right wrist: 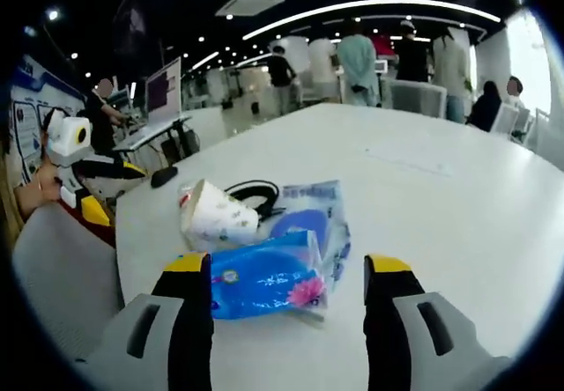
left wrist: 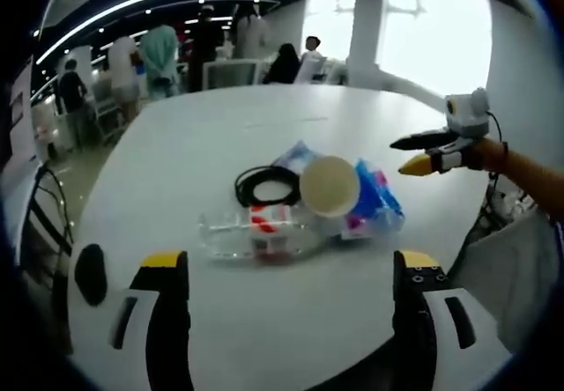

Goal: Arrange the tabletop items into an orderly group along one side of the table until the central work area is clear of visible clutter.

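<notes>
The white table [left wrist: 264, 338] carries one loose cluster of clutter near its middle, and the job, as I judge it, is to shift that cluster piece by piece toward one edge.

Largest in it is the blue tissue pack [right wrist: 264, 278], lying just ahead of the right gripper [right wrist: 288, 272], whose jaws stand released and wide apart, straddling the pack without touching it. A flat printed plastic bag [right wrist: 322, 215] lies under and behind it. Next come the clear plastic bottle [left wrist: 256, 232] on its side, the paper cup [left wrist: 329, 186] tipped over with its mouth toward the left gripper view, and the coiled black cable [left wrist: 264, 184].

The left gripper [left wrist: 291, 276] hangs released, short of the bottle.

To do this well, close on the tissue pack across its narrow width, lift rather than drag (the bag beneath would slide along), and set it near the rim.

The bottle's red-and-white label and the pack's printing are too blurred to read.
</notes>
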### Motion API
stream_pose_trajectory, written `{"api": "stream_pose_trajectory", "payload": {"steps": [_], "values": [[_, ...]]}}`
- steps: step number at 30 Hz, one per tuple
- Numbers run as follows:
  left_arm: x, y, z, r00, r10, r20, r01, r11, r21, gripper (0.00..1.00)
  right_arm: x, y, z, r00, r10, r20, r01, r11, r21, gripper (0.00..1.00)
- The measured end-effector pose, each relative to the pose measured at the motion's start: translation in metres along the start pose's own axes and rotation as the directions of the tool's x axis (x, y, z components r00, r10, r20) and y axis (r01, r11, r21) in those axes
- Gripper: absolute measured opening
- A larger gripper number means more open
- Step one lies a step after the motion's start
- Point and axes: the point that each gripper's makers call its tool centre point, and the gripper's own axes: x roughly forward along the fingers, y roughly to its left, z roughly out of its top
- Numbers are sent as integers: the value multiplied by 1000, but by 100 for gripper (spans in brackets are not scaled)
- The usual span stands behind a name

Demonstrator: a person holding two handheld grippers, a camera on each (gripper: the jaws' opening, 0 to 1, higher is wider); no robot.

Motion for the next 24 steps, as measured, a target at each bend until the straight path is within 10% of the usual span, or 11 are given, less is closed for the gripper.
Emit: {"api": "stream_pose_trajectory", "payload": {"steps": [24], "values": [[2, -2, -4, 1000, -7, -17, 6, 1000, -13, 90, 31, -20, -27, 998, 7, -65, -4, 999, 47, 41]]}}
